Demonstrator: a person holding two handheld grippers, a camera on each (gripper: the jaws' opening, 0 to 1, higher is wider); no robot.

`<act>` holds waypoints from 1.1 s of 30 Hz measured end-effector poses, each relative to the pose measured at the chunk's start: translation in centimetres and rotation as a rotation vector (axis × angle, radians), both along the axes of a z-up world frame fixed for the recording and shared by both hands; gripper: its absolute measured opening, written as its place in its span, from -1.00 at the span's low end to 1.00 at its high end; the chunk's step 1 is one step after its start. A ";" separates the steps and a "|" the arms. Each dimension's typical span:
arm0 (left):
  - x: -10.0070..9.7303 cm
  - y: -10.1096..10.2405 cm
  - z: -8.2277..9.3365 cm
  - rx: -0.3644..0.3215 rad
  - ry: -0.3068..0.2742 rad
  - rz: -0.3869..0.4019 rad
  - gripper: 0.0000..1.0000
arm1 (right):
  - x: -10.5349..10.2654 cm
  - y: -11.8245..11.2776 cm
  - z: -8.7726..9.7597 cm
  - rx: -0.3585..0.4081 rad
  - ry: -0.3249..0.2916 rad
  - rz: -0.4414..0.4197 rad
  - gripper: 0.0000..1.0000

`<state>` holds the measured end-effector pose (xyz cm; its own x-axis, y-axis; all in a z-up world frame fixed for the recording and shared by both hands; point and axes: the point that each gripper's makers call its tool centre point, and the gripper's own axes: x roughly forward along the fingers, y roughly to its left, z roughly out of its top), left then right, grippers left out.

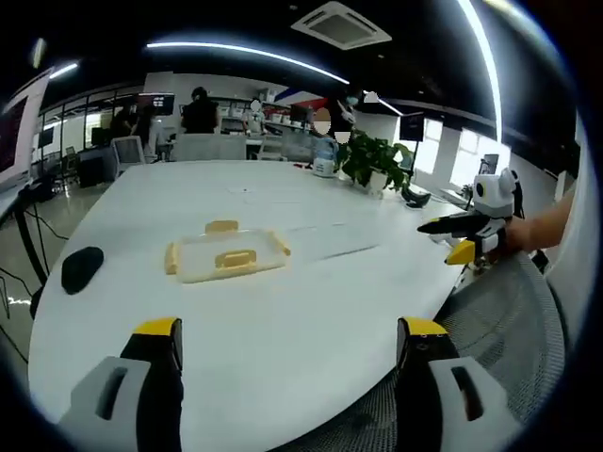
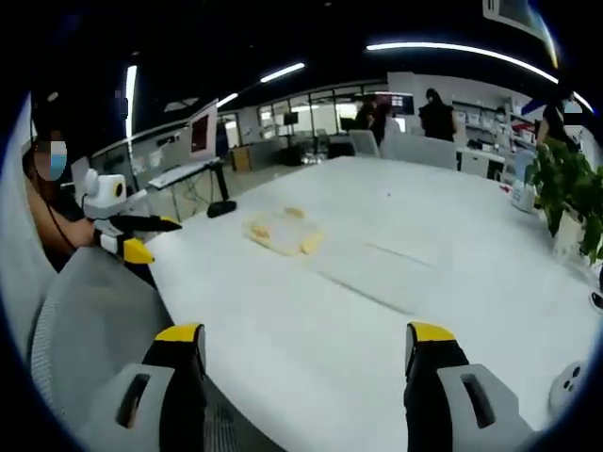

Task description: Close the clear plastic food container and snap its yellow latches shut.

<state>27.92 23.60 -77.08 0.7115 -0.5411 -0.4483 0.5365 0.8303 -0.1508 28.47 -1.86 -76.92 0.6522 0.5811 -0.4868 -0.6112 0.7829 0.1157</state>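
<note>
Still at the approach step: container (image 1: 226, 255) mid-worktop (image 1: 311, 311) with lid apparently on and yellow latches (image 1: 280, 244) splayed out, both tools, left (image 1: 292, 377) and right (image 2: 306, 377), jaws apart, empty, well short; next, close in, press lid, snap latches.

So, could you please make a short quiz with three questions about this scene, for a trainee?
1. True or false: the left gripper is already touching the food container.
2. Which thing lies on the white table to the left of the container in the left gripper view?
A. a dark computer mouse
B. a red cup
C. a pair of scissors
3. Fill in: in the right gripper view, the right gripper has its jaws ____ and holds nothing.

Key
1. False. It is well short of the container, with bare table between.
2. A, the dark mouse near the table edge.
3. open
</note>
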 end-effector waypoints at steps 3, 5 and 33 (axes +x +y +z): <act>0.0 0.0 0.1 -0.002 -0.002 0.003 0.92 | 0.0 0.0 0.0 -0.002 0.002 -0.002 0.74; 0.1 0.0 0.1 -0.002 -0.004 0.005 0.92 | 0.0 0.0 -0.1 -0.007 0.003 0.004 0.74; 0.0 0.1 0.4 -0.010 -0.013 0.007 0.92 | -0.1 0.2 0.2 -0.010 -0.011 0.011 0.72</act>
